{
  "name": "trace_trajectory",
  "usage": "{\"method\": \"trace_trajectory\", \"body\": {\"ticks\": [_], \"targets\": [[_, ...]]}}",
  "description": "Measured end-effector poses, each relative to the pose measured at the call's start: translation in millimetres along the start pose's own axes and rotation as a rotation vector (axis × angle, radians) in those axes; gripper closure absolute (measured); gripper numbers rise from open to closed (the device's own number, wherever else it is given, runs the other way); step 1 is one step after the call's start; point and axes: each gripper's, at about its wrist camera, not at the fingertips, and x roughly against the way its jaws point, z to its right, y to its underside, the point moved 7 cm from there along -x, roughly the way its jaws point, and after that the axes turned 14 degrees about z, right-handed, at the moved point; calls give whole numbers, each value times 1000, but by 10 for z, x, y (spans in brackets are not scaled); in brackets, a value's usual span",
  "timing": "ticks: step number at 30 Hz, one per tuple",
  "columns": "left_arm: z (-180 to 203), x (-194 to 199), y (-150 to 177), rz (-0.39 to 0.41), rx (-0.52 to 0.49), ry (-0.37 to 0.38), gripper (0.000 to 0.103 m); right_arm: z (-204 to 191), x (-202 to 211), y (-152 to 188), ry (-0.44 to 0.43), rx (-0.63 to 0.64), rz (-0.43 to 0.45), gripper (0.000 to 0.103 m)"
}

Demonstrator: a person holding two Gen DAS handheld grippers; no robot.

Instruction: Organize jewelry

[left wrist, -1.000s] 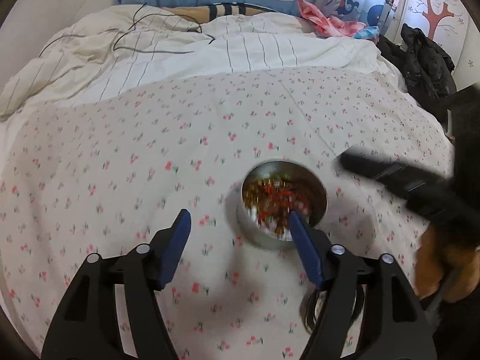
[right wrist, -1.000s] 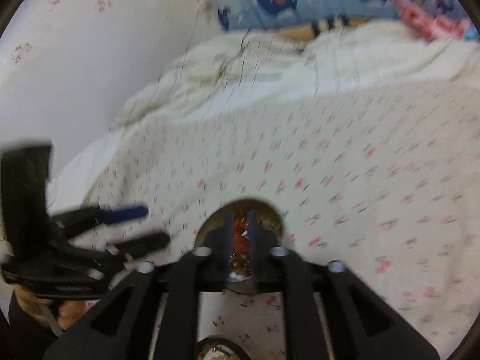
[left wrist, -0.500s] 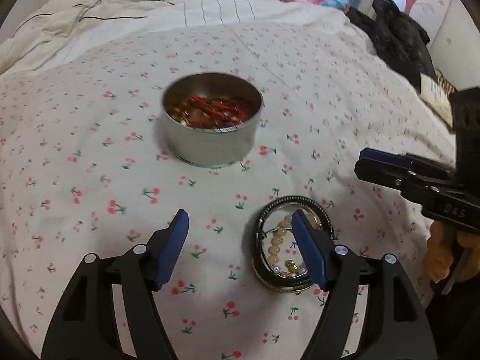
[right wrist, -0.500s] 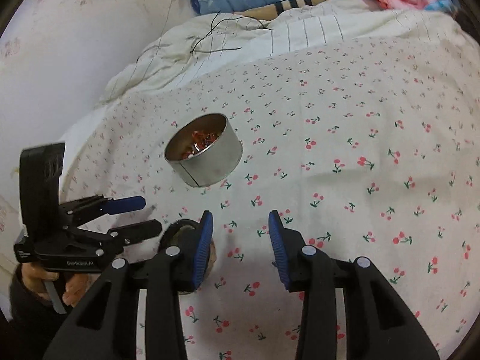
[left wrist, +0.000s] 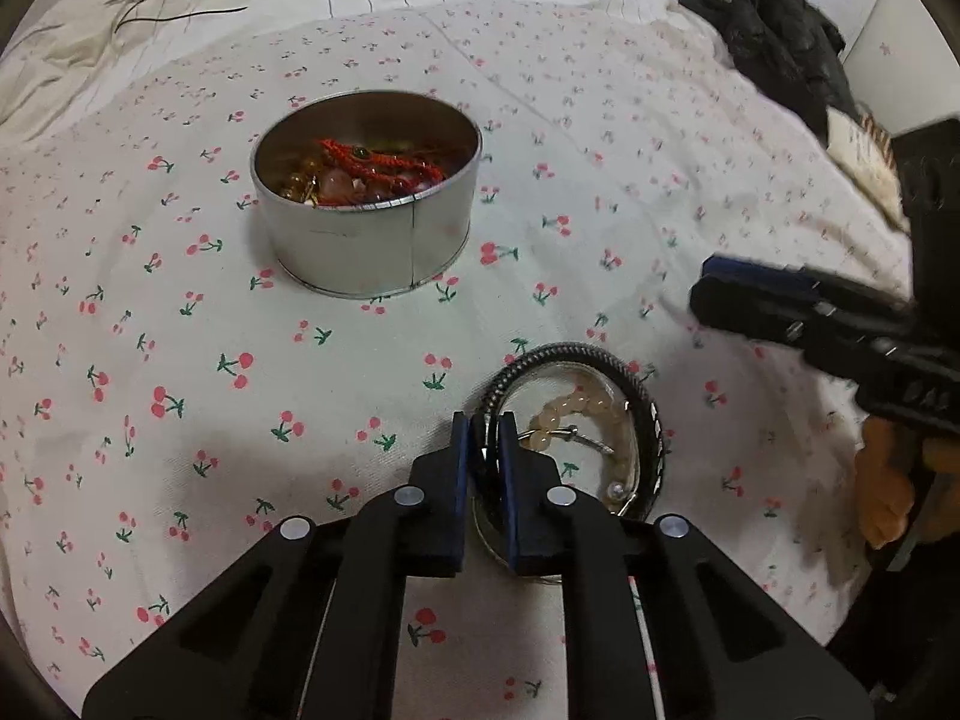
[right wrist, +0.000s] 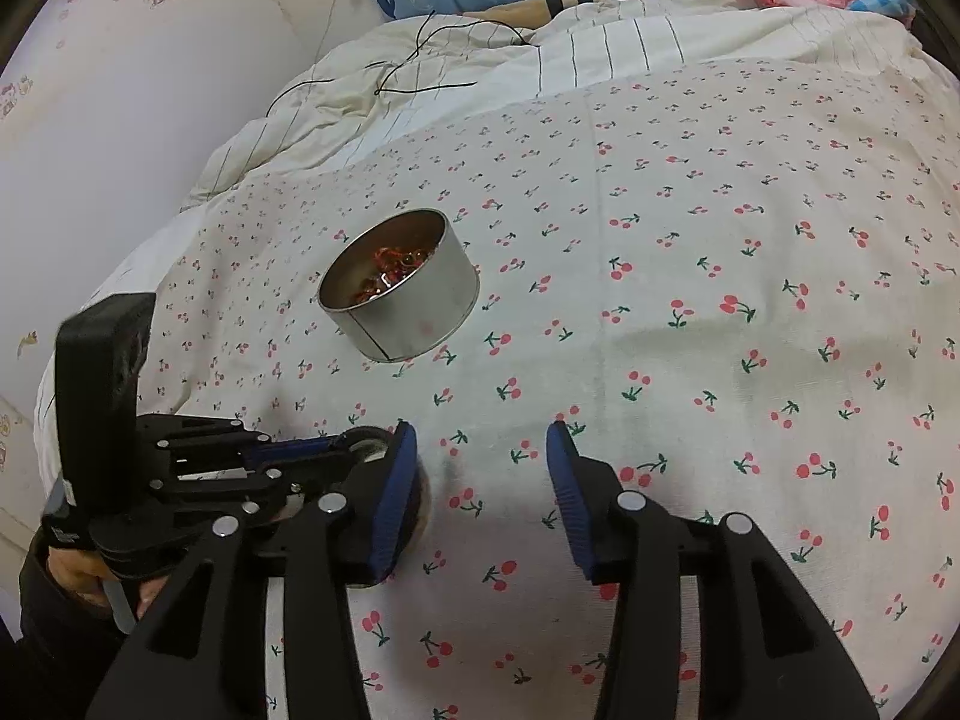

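Note:
A round silver tin holding red cord and bead jewelry stands on the cherry-print bedsheet; it also shows in the right wrist view. Nearer, a pile of bracelets lies on the sheet: a dark braided band around pale beads. My left gripper is shut on the left edge of the dark band. In the right wrist view the left gripper reaches the pile, mostly hidden behind my right finger. My right gripper is open and empty above the sheet, right of the pile.
A striped duvet with a thin black cable lies behind the sheet. Dark clothing is heaped at the bed's right edge. A wall runs along the left.
My left gripper has moved down onto the bracelet pile and shut on the dark band. My right gripper has opened wider and stayed near the pile.

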Motion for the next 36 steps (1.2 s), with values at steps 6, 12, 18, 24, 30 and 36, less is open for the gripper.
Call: {"method": "trace_trajectory", "body": {"ticks": [6,12,18,24,30,36], "targets": [[-130,182,-110,36,71,39,95,-3,-26,30,-2,-1,-12,58],[-459,254,-141,45,139,-41,95,-256,-124,172,-59,92,-56,58],[-633,247,-126,43,190,-78,95,-428,-306,271,-59,183,-74,58],[-786,206,-74,32,228,-128,95,-459,-452,330,-58,205,-93,68],[-854,92,-6,3,238,-155,95,-504,-468,312,-65,217,-79,94],[-856,34,13,-3,229,-166,94,-424,-320,117,-73,167,-15,97]]}}
